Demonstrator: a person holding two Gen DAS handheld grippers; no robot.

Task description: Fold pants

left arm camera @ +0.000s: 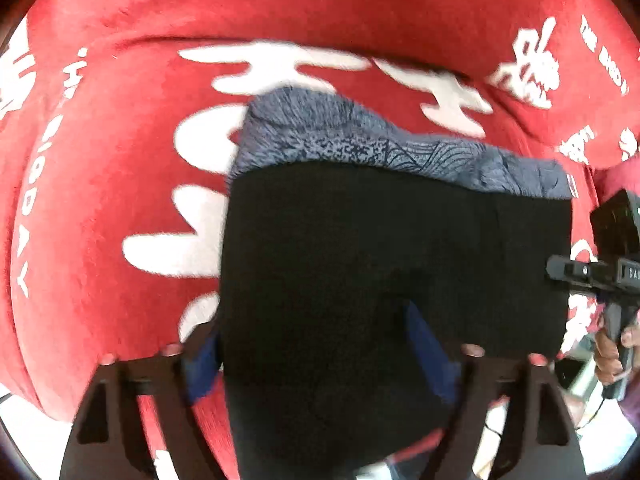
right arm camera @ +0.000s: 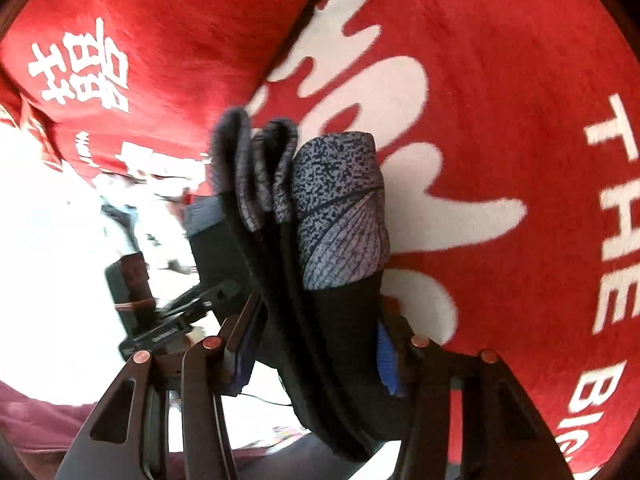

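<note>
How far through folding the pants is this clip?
Done: the pants are already doubled into several layers. In hand: both tools, left and right, pinch the bundle above the red blanket. Left: setting it down flat.

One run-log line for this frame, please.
left gripper: shut on pants | right gripper: shut on pants | pants: folded, lifted over red blanket
</note>
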